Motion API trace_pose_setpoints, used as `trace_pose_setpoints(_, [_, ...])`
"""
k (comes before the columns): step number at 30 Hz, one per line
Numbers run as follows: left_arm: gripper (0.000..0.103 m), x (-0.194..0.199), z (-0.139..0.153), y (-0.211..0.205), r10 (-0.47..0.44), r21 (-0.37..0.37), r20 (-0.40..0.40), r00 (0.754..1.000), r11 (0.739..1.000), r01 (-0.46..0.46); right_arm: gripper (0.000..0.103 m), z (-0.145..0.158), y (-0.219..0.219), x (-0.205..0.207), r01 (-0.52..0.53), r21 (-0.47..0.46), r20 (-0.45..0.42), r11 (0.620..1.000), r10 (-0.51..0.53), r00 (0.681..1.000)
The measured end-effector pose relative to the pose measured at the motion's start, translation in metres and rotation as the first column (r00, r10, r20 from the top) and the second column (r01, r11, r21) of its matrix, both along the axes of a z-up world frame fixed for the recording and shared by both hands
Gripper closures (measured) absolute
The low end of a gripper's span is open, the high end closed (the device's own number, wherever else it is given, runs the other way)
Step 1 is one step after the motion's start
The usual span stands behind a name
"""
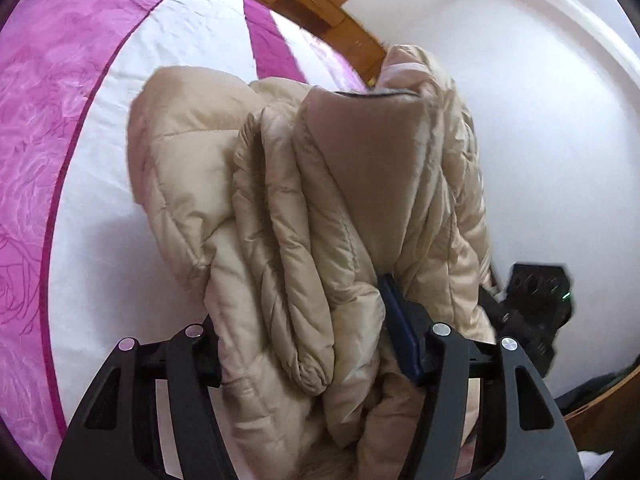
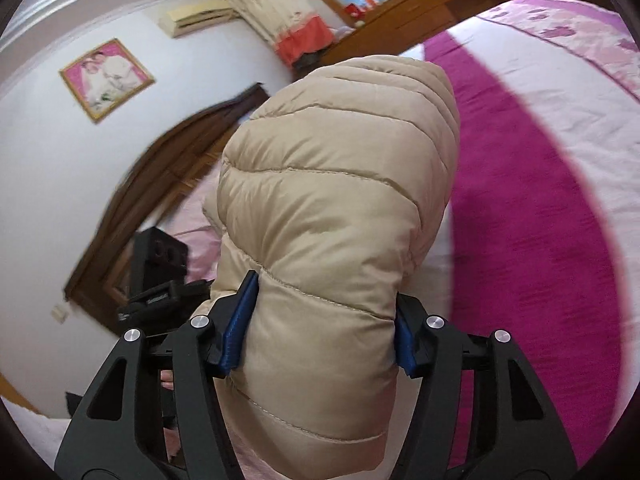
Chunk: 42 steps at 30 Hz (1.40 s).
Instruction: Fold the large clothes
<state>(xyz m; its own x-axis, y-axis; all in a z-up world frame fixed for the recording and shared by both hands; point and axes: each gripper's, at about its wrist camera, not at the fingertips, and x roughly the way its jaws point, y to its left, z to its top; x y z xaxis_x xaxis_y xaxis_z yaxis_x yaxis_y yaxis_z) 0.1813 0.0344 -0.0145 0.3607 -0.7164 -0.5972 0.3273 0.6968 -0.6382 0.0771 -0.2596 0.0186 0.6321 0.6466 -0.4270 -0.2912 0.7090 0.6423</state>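
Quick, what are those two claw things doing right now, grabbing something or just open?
Left gripper: closed on bunched folds of the beige puffer jacket.
Right gripper: closed on a padded part of the same jacket.

Beige quilted puffer jacket [image 1: 280, 216], bunched in thick folds (brown lining showing), lifted above pink/white bed.

The jacket [image 1: 280, 208] is quilted cloth with a slight sheen, its lining [image 1: 372, 152] smoother and matt. The bedspread [image 2: 540, 184] is soft, matt cloth. The grippers' [image 2: 320, 332] frames look like matt black plastic, with ribbed blue pads [image 2: 240, 328] and shiny metal pins [image 2: 433, 322]. The headboard [image 2: 160, 184] is glossy wood.
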Motion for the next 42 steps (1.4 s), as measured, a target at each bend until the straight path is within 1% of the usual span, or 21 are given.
trace_pose_setpoints(3, [0.042, -0.004, -0.026, -0.010, 0.024, 0.136, -0.045, 0.999, 0.991, -0.018, 0.042, -0.029, -0.005, 0.005, 0.008, -0.090, -0.092, 0.996, -0.016, 0.996])
trace_pose_setpoints(4, [0.042, -0.006, -0.035, -0.009, 0.045, 0.175, -0.057, 0.997, 0.984, -0.035, 0.039, -0.040, -0.003, 0.004, 0.010, -0.119, -0.128, 0.993, -0.025, 0.991])
trace_pose_setpoints(5, [0.040, -0.009, -0.043, -0.005, 0.072, 0.198, -0.072, 0.995, 0.979, -0.057, 0.037, -0.053, -0.002, 0.003, 0.011, -0.142, -0.166, 0.990, -0.035, 0.985])
trace_pose_setpoints(6, [0.038, -0.011, -0.046, 0.000, 0.087, 0.198, -0.081, 0.993, 0.978, -0.069, 0.036, -0.058, -0.002, 0.000, 0.013, -0.138, -0.178, 0.990, -0.037, 0.983])
trace_pose_setpoints(8, [0.037, -0.018, -0.048, 0.010, 0.116, 0.211, -0.088, 0.989, 0.973, -0.096, 0.036, -0.055, 0.000, -0.010, 0.022, -0.148, -0.174, 0.989, -0.048, 0.984])
trace_pose_setpoints(11, [0.037, -0.024, -0.046, 0.018, 0.146, 0.273, -0.057, 0.988, 0.954, -0.126, 0.036, -0.040, 0.005, -0.024, 0.064, -0.203, -0.138, 0.977, -0.093, 0.986])
trace_pose_setpoints(12, [0.037, -0.035, -0.044, 0.019, 0.161, 0.300, -0.039, 0.986, 0.943, -0.142, 0.037, -0.038, 0.005, -0.026, 0.067, -0.213, -0.131, 0.975, -0.097, 0.987])
trace_pose_setpoints(13, [0.037, -0.037, -0.044, 0.019, 0.169, 0.316, -0.030, 0.985, 0.936, -0.152, 0.044, -0.037, 0.007, -0.027, 0.065, -0.227, -0.128, 0.972, -0.096, 0.987])
trace_pose_setpoints(14, [0.037, -0.037, -0.044, 0.019, 0.180, 0.340, -0.019, 0.983, 0.926, -0.163, 0.047, -0.038, 0.015, -0.027, 0.051, -0.246, -0.133, 0.968, -0.086, 0.987])
trace_pose_setpoints(16, [0.037, -0.038, -0.046, 0.021, 0.199, 0.375, -0.010, 0.980, 0.909, -0.181, 0.047, -0.042, 0.035, -0.020, 0.046, -0.287, -0.135, 0.957, -0.088, 0.987])
trace_pose_setpoints(17, [0.037, -0.036, -0.049, 0.023, 0.216, 0.393, -0.012, 0.976, 0.899, -0.194, 0.047, -0.046, 0.031, -0.016, 0.044, -0.297, -0.135, 0.954, -0.088, 0.987])
trace_pose_setpoints(22, [0.032, -0.035, -0.056, 0.049, 0.260, 0.410, -0.037, 0.965, 0.885, -0.222, 0.042, -0.061, 0.048, 0.010, 0.038, -0.358, -0.124, 0.933, -0.087, 0.988])
trace_pose_setpoints(27, [0.031, -0.037, -0.046, 0.047, 0.258, 0.441, 0.011, 0.966, 0.866, -0.236, 0.041, -0.057, 0.038, 0.010, 0.054, -0.351, -0.133, 0.935, -0.106, 0.985])
trace_pose_setpoints(30, [0.030, -0.062, -0.027, 0.043, 0.235, 0.462, 0.062, 0.970, 0.855, -0.236, 0.034, -0.047, 0.031, -0.001, 0.085, -0.329, -0.132, 0.940, -0.134, 0.982])
trace_pose_setpoints(32, [0.020, -0.075, -0.016, 0.041, 0.223, 0.479, 0.102, 0.969, 0.843, -0.244, 0.028, -0.041, 0.028, -0.010, 0.096, -0.321, -0.121, 0.942, -0.141, 0.983])
trace_pose_setpoints(34, [0.016, -0.092, -0.001, 0.038, 0.203, 0.488, 0.148, 0.968, 0.836, -0.250, 0.023, -0.035, 0.026, -0.023, 0.113, -0.326, -0.107, 0.939, -0.155, 0.982])
trace_pose_setpoints(36, [0.012, -0.104, 0.008, 0.036, 0.190, 0.487, 0.165, 0.968, 0.837, -0.247, 0.019, -0.030, 0.026, -0.032, 0.119, -0.332, -0.102, 0.936, -0.162, 0.982])
trace_pose_setpoints(37, [0.008, -0.110, 0.011, 0.034, 0.190, 0.483, 0.169, 0.967, 0.839, -0.249, 0.014, -0.028, 0.027, -0.037, 0.120, -0.337, -0.102, 0.934, -0.163, 0.981])
trace_pose_setpoints(38, [0.007, -0.116, 0.014, 0.033, 0.192, 0.475, 0.173, 0.966, 0.843, -0.253, 0.009, -0.027, 0.028, -0.043, 0.118, -0.345, -0.102, 0.931, -0.162, 0.981])
trace_pose_setpoints(40, [0.006, -0.125, 0.016, 0.029, 0.196, 0.467, 0.175, 0.965, 0.846, -0.257, 0.004, -0.024, 0.030, -0.052, 0.120, -0.353, -0.097, 0.928, -0.164, 0.982])
trace_pose_setpoints(42, [0.006, -0.134, 0.017, 0.023, 0.197, 0.460, 0.182, 0.963, 0.849, -0.261, 0.005, -0.024, 0.032, -0.060, 0.116, -0.365, -0.103, 0.924, -0.164, 0.981])
